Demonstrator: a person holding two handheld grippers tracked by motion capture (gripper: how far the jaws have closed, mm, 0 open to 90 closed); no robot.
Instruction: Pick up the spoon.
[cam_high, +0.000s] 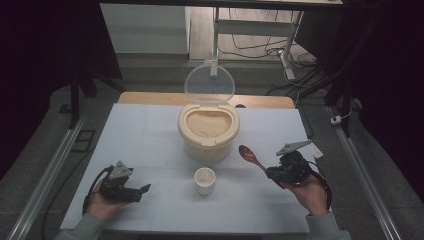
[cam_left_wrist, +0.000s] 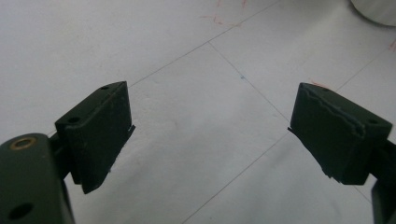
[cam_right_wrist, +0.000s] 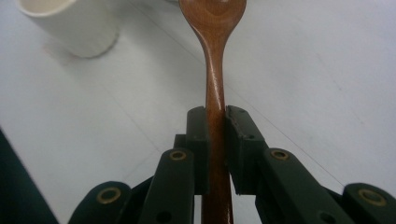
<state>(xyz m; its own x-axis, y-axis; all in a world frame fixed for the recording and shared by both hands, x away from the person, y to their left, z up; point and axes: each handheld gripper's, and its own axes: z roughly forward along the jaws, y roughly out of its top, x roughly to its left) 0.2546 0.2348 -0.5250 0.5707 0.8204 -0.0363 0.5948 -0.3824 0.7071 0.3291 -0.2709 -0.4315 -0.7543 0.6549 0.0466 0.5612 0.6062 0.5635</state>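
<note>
1. White table (cam_high: 150, 130) under dim light, dark room around it, cables on the floor behind.
2. At the far middle stands a tub (cam_high: 208, 131) full of rice, its clear lid (cam_high: 209, 83) tipped up and back. A small cup (cam_high: 205, 180) stands just in front, apart from it.
3. The right gripper (cam_high: 272, 171) has its jaws nearly together, clamped on the handle of a wooden spoon (cam_high: 251, 157). The bowl points toward the tub and is held off the table.
4. The left gripper (cam_high: 140, 192) rests low at the near left, jaws wide with nothing between them.
5. Likely step: carrying the spoon to the rice for a scoop. Keep the bowl face-up and level, enter the tub over the near rim, clear of the lid, and dig shallow so grains do not spill on the way to the cup.
6. The grip sits well down the handle, so the spoon could swivel under load.
7. Hard to tell: whether the cup holds any rice. In the right gripper view the spoon's tip is cut off.
</note>
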